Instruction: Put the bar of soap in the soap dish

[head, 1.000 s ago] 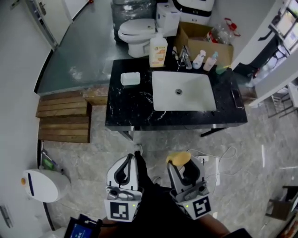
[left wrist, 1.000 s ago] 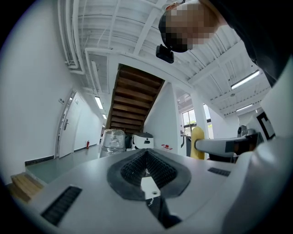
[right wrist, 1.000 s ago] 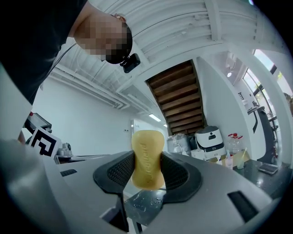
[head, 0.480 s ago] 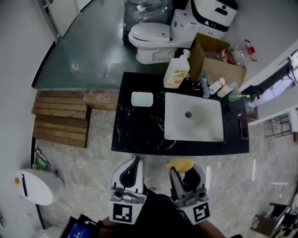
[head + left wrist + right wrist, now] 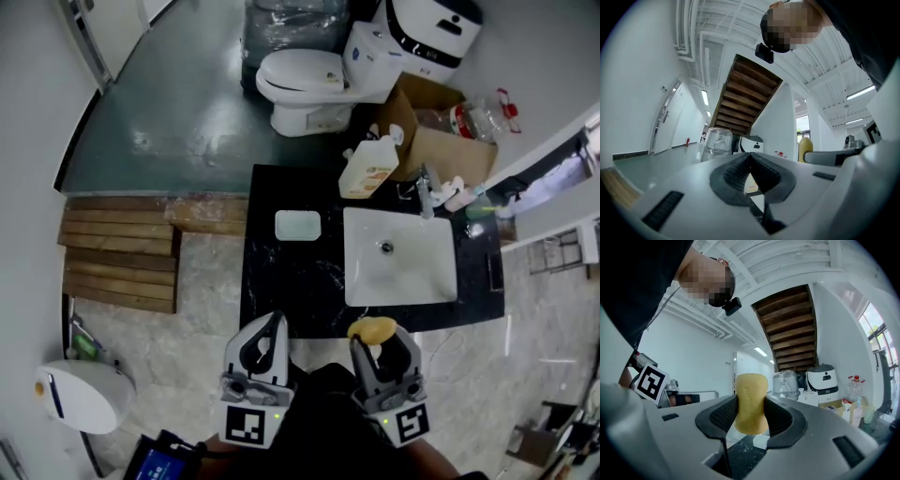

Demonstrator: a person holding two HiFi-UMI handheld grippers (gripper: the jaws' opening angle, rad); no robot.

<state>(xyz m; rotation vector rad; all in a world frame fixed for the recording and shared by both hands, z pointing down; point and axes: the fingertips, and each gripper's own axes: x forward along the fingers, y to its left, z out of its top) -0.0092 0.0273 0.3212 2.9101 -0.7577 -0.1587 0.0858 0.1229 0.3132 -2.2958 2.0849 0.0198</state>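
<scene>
Fingers of the right gripper (image 5: 377,339): clamped on the bar of soap (image 5: 751,401), which stands upright between them, its top half proud of the tips.
Fingers of the left gripper (image 5: 273,321): together with nothing between them, held level beside the right one.
Soap dish (image 5: 298,224): pale and rectangular, on the black marbled worktop (image 5: 281,277), just left of the white basin (image 5: 400,255); it looks empty.
Where things stand: both grippers are short of the worktop's near edge, and the dish lies well ahead and a little left of the soap.
Step in hand: carrying the soap towards the dish, by my reading; placing is not yet begun.
Doing it well: steer forward and leftward, clear of the basin. Tip the gripper so the bar's long face meets the dish. Lower until it touches before easing the fingers apart.
Risk: soap is slick and held by its lower half only, so a slack squeeze or a quick swing could let it slip.
</scene>
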